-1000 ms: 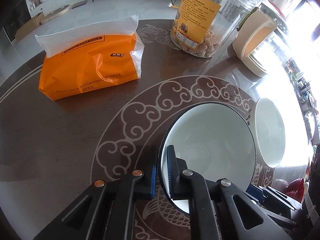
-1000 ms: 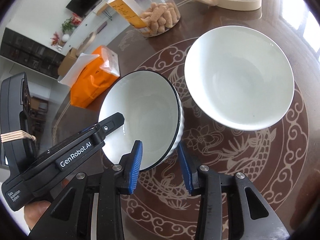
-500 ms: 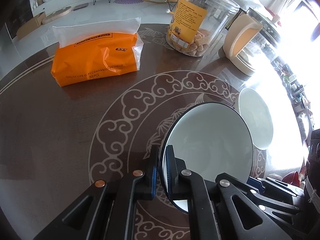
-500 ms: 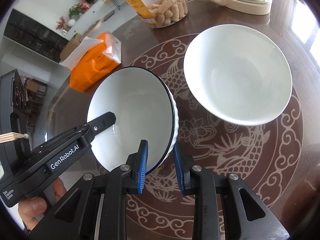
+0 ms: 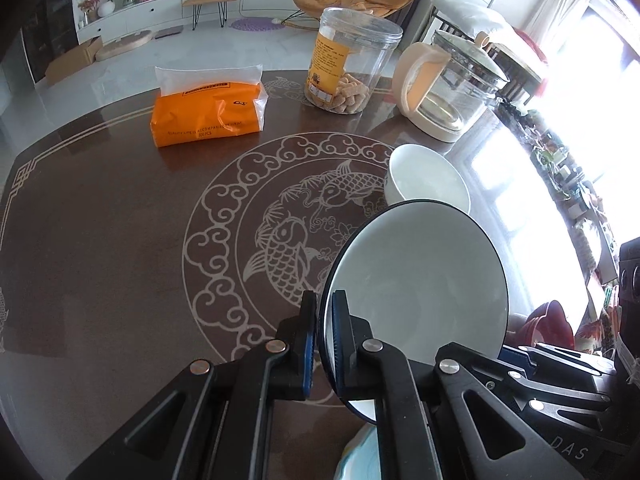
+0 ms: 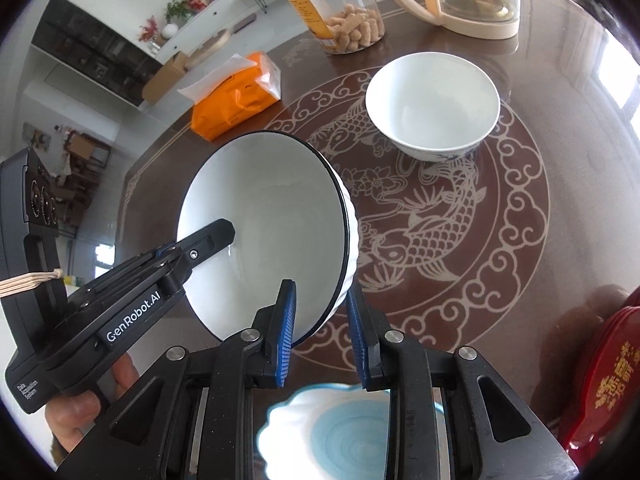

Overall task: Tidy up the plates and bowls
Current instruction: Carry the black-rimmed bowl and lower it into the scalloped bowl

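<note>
A white bowl with a thin black rim (image 6: 272, 216) is being held tilted above the dark table (image 5: 100, 240), clear of its surface, by both grippers at once. Its rim is being pinched by the left gripper (image 5: 326, 344), whose blue pads are nearly closed on the thin wall, one pad inside and one outside. In the right wrist view, the same left gripper (image 6: 200, 246) is being seen reaching onto the bowl's rim from the left, with a person's hand (image 6: 80, 412) wrapped around its handle. The near edge of the bowl is being straddled by the right gripper (image 6: 320, 334), one blue pad inside and the other against the ribbed outer wall; its jaws are partly closed on that edge, though firm contact at the inner pad cannot be told for sure. A second white bowl (image 6: 432, 104) is being left upright on the table's fish pattern, well apart from the held bowl. Below the right gripper, a blue and white scalloped dish (image 6: 340, 436) is being partly hidden by the fingers. At the far side of the table, an orange tissue pack (image 5: 208, 110), a clear snack jar (image 5: 352, 64) and a glass kettle (image 5: 452, 88) are being left standing.
</note>
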The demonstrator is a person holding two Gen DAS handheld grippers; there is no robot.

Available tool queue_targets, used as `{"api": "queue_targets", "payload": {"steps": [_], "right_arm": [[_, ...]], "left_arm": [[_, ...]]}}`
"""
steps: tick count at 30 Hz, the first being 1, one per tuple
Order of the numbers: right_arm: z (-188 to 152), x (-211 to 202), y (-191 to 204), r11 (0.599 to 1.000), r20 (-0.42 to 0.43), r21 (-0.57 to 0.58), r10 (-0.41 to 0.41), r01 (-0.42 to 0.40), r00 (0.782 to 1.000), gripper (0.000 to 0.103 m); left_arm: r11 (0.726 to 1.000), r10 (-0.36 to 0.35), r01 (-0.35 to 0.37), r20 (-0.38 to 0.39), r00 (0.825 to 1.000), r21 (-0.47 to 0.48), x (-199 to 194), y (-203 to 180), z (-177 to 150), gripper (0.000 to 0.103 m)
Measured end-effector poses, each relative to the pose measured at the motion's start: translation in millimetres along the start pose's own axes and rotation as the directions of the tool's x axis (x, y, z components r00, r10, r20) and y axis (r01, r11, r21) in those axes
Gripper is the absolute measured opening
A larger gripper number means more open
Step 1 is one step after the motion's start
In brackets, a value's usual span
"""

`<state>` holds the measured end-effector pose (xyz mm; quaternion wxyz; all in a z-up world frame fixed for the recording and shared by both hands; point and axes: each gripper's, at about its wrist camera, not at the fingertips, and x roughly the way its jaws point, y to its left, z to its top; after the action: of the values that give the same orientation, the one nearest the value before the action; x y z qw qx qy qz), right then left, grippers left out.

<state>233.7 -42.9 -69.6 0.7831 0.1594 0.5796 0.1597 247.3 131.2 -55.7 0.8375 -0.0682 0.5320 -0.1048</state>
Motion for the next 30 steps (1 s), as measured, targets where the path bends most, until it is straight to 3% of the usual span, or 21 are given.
{"api": "queue_targets", "payload": {"steps": [7, 14, 30], "right_arm": [[-55.6, -44.3, -2.8, 0.999, -0.011, -0.037, 0.016, -0.017, 1.0, 0.028], [-110.7, -40.0, -22.7, 1.0, -0.087, -0.017, -0.003, 0.002, 0.996, 0.028], [-142.9, -8.5, -52.0, 0.999, -0.153, 0.019, -0.028, 0.031, 0.988, 0.028]], "left_arm": [[1.0, -0.028, 0.028, 0.009, 1.0, 0.005, -34.9, -24.2, -63.8, 0.007], [1.0, -0.004, 0.004, -0.015, 1.0, 0.03, -26.3, -45.5, -122.4, 0.007], [0.999, -0.024, 0.021, -0.088, 0.996, -0.027, 12.3, -39.2, -156.3, 0.007]]}}
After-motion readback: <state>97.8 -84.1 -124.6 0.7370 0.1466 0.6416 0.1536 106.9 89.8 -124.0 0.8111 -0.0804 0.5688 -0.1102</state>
